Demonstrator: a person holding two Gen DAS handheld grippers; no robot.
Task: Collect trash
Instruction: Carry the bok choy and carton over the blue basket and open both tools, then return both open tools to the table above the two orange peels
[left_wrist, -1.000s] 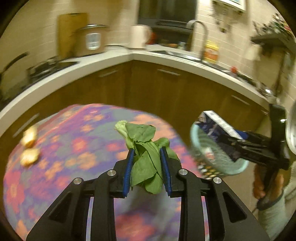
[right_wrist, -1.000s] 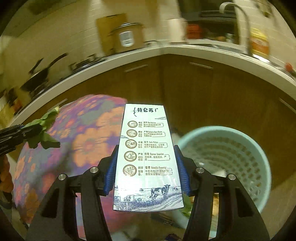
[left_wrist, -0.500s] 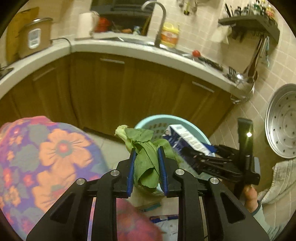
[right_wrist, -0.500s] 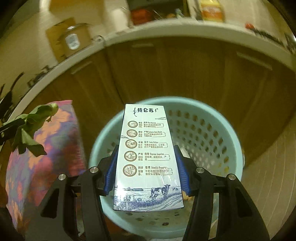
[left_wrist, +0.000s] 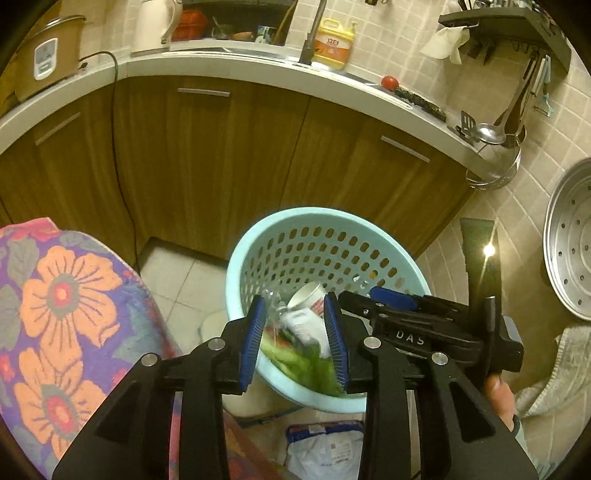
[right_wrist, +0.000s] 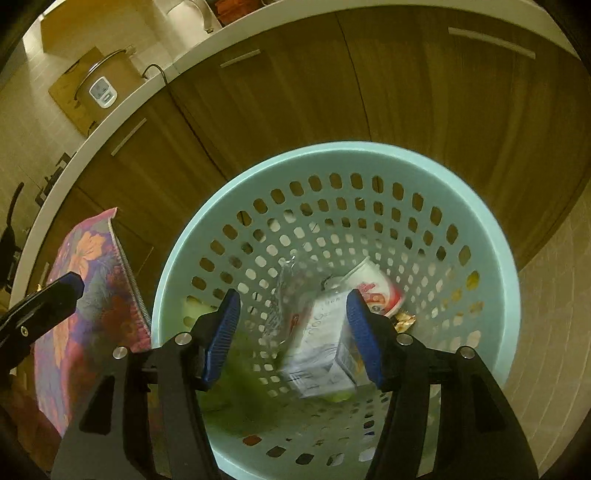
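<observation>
Black right gripper, stamped "DAS", hangs over the basket.

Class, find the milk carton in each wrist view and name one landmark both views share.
Left wrist view: the milk carton is a white blur between the left gripper fingers, down in the basket.
Right wrist view: milk carton, tumbling, centre, inside the basket.
Shared landmark: the light blue basket.
</observation>
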